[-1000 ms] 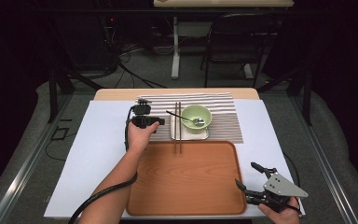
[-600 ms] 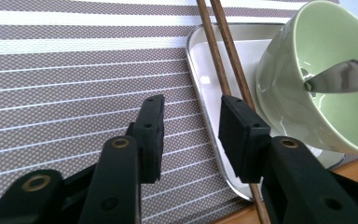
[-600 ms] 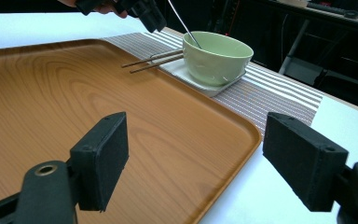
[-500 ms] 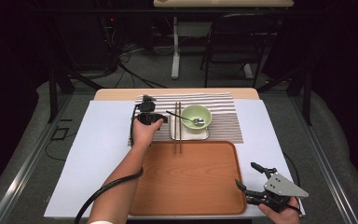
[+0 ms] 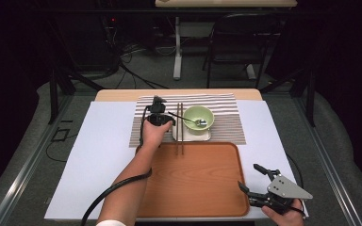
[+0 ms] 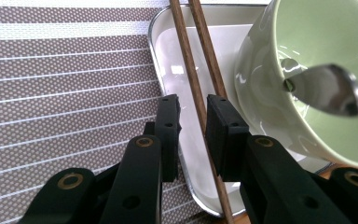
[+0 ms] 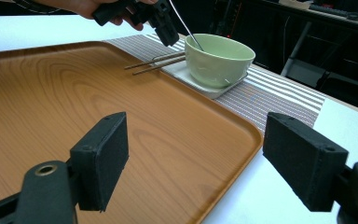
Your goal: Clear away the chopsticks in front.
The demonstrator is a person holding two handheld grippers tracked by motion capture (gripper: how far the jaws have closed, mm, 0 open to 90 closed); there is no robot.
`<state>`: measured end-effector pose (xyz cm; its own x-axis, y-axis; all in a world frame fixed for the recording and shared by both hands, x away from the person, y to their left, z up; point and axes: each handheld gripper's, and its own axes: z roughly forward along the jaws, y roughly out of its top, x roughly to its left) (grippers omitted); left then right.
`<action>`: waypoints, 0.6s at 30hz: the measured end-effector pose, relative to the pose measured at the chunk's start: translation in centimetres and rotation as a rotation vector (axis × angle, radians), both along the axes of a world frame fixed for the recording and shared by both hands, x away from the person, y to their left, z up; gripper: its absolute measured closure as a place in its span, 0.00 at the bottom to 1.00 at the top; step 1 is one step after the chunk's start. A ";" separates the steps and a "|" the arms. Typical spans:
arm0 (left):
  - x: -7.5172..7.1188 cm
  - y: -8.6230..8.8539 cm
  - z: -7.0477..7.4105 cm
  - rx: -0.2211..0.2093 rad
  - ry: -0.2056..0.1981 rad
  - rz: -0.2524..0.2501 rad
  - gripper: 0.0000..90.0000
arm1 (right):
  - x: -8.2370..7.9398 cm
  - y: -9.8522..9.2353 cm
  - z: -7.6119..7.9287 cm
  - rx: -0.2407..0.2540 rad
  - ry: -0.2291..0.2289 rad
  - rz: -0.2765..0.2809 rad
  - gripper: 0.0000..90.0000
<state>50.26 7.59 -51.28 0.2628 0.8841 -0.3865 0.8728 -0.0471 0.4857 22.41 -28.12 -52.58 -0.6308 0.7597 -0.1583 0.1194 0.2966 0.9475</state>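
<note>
A pale green bowl (image 5: 198,117) stands on a small white plate (image 5: 191,137), with a metal spoon (image 5: 186,118) leaning in it. Two brown chopsticks (image 5: 180,132) lie along the plate's left edge. My left gripper (image 5: 166,120) hovers just left of the bowl, over the chopsticks. In the left gripper view its jaws (image 6: 193,100) have just been closing to a narrow gap. One chopstick (image 6: 186,70) shows through that gap below the pads, untouched, and the spoon (image 6: 328,88) sits off to the right. My right gripper (image 5: 247,175) rests open at the tray's near right corner, holding nothing.
A wooden tray (image 5: 193,179) lies in front of the striped placemat (image 5: 226,122), all on a white table cover. The chopsticks' near ends reach over the tray's far rim. A chair and desk legs stand beyond the table.
My left hand has slid right, from the placemat's left part to above the chopsticks beside the bowl. The right gripper has stayed put.
</note>
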 end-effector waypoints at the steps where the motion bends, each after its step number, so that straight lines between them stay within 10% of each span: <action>1: 0.1 -0.2 -0.1 0.001 0.005 0.002 0.83 | 0.0 0.0 0.0 0.000 0.000 0.001 0.25; 18: 0.8 -0.8 -1.2 -0.056 0.055 0.025 0.85 | -0.1 0.0 0.1 0.004 -0.002 0.012 0.25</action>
